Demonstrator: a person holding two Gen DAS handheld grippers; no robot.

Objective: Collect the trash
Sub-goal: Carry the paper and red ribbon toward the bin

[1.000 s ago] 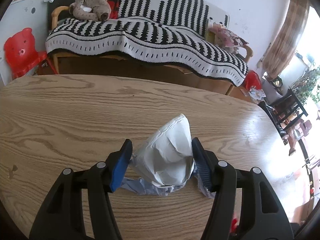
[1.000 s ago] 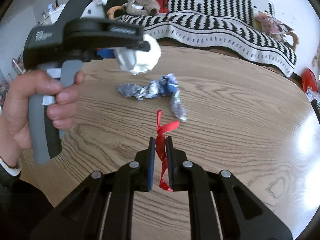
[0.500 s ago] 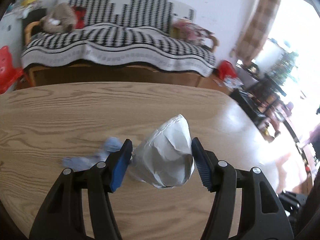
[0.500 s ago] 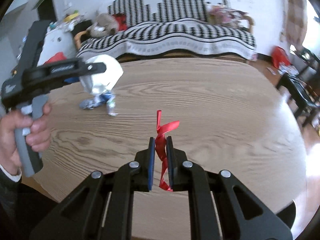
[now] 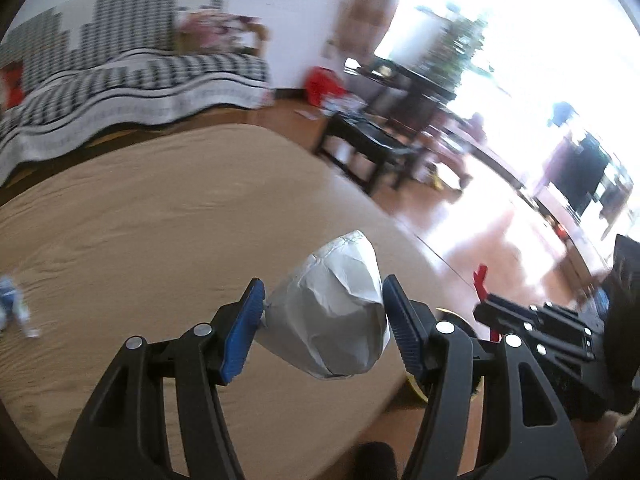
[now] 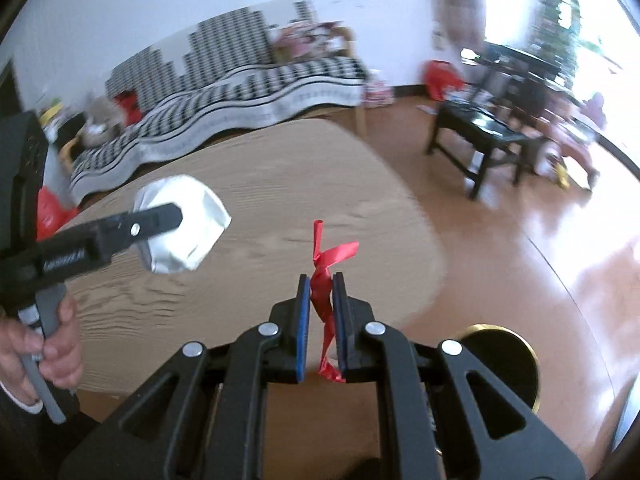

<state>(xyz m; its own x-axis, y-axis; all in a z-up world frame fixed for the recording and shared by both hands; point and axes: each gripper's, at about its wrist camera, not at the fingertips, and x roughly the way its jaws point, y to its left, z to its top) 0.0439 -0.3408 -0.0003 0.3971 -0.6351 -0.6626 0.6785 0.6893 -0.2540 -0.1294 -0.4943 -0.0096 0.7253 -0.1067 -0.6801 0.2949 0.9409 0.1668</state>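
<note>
While both views are motion-blurred, the grips read clearly. Left gripper point(image 5: 322, 320) is clamped on a crumpled white paper wad point(image 5: 332, 312), blue pads pressing both sides; the wad sits lower centre of the left wrist frame, held above the counter point(image 5: 160, 220). In the right wrist view the same wad point(image 6: 184, 228) shows at left centre, pinched in the left gripper point(image 6: 160, 220), with a hand point(image 6: 44, 344) on the grey handle at the lower left edge.

Right gripper point(image 6: 321, 316) is nearly together, clamped on a red ribbon point(image 6: 324, 280); the ribbon runs up above the pads and hangs out below them, centre of the frame. From the left wrist view the right gripper point(image 5: 486, 308) is at right centre, ribbon point(image 5: 480, 280) sticking up from it.

A blue-and-white wrapper scrap point(image 5: 12, 304) lies on the counter at the far left edge of the left wrist frame, well apart from both grippers.

A dark round bin with a gold rim point(image 6: 504, 364) sits on the floor at lower right of the right wrist frame, just beside the right gripper's body. Striped sofa point(image 6: 240, 92) in the upper left, black side table point(image 6: 480, 132) in the upper right.
</note>
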